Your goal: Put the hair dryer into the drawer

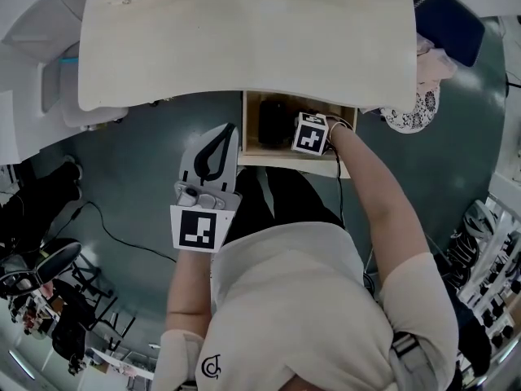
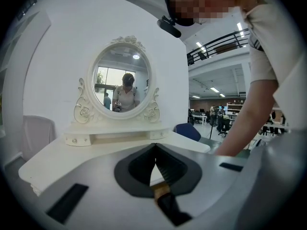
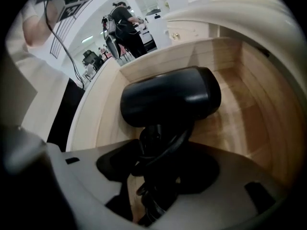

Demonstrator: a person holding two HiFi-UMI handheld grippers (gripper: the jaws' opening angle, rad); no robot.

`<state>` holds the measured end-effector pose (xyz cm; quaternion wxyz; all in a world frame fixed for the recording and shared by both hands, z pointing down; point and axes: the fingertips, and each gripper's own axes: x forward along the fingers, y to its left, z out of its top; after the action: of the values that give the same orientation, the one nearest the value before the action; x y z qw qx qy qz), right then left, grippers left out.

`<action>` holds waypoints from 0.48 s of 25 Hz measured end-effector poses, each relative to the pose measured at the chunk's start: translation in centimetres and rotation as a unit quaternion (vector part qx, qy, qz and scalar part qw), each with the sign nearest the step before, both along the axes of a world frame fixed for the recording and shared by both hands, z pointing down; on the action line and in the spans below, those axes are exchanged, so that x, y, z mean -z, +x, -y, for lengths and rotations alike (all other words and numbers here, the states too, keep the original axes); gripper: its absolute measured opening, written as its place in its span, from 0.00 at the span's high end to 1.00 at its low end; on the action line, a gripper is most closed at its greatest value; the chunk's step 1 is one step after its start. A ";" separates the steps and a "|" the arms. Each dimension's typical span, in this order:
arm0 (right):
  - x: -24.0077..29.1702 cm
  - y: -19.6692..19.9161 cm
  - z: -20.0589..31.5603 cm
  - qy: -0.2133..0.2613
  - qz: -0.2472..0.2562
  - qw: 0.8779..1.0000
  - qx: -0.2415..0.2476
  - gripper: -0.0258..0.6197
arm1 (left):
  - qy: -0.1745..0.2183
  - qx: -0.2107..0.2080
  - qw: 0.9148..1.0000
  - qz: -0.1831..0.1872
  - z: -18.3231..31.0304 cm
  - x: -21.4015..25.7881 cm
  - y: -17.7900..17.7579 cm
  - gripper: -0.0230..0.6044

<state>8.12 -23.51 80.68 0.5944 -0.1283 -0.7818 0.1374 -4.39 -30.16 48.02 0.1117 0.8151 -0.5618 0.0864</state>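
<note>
The black hair dryer (image 3: 168, 97) lies inside the open wooden drawer (image 3: 211, 51), its handle wrapped in black cord and pointing back between the jaws of my right gripper (image 3: 160, 150). A strip of bare wood shows between the left jaw and the cord, so the jaws stand open around the handle. In the head view the right gripper (image 1: 293, 130) reaches steeply down into the drawer (image 1: 252, 149), where the dryer (image 1: 273, 119) is a dark shape. My left gripper (image 1: 228, 133) hangs left of the drawer, shut and empty; its tips (image 2: 155, 147) meet.
The cream vanity table (image 1: 244, 39) overhangs the drawer, with an oval mirror (image 2: 121, 84) on it. A blue chair (image 1: 448, 27) stands at the far right. A cable (image 1: 122, 239) runs over the grey floor at left, and racks crowd both lower corners.
</note>
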 end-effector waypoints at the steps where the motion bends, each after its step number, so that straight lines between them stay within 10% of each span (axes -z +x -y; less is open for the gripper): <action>1: 0.2 -0.2 -0.1 -0.010 0.000 1.000 -0.008 0.56 | -0.002 -0.003 1.000 0.001 -0.2 -0.1 0.1 0.94; 12: 4.8 -2.1 3.4 0.050 0.045 0.993 -0.095 0.54 | 0.009 -0.028 0.999 -0.016 -0.1 0.2 0.5 0.94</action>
<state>5.99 -26.93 75.87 0.5486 -0.0298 -0.8223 0.1482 -3.94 -30.05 47.83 0.1108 0.8325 -0.5380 0.0717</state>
